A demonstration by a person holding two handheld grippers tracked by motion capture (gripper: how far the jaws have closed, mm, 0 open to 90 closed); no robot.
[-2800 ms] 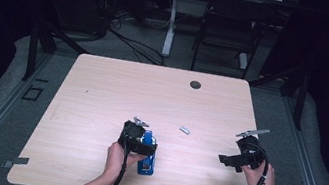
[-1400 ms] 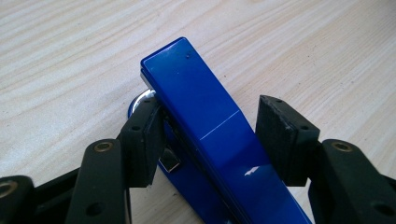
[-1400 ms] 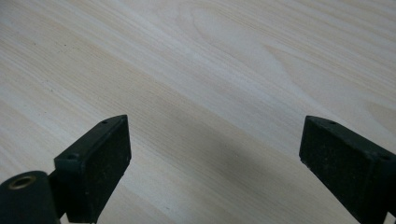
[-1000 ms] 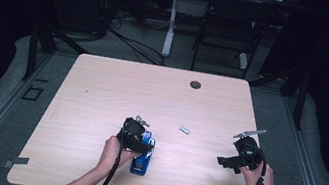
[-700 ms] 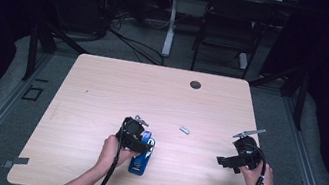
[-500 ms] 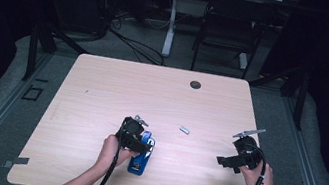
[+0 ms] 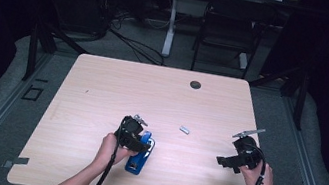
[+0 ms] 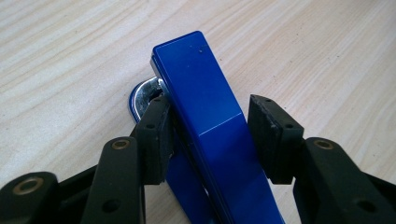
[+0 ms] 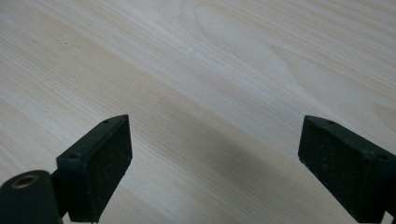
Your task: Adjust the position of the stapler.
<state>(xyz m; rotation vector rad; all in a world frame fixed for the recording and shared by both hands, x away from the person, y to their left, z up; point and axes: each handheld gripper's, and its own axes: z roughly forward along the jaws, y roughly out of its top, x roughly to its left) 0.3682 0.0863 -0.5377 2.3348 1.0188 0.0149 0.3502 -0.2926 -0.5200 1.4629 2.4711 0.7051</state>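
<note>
The left gripper point(image 8: 208, 135) straddles the blue stapler point(image 8: 210, 126), which lies on the table point(image 7: 101, 92) near its 6 o'clock edge. Its jaws have just been closing: one pad touches, the other stands just clear. Uneven contact could shove the stapler sideways or twist it. At 3 o'clock of it lies a small metal piece point(image 7: 184, 130). The right gripper point(image 7: 224, 161) hangs spread, empty. Against 2.8 seconds ago, the stapler lies slightly turned.

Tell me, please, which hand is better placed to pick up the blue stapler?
Left. Its tool straddles the stapler, jaws just closing, one pad touching, the other a little off. The right tool hangs open over bare table, well away.
</note>
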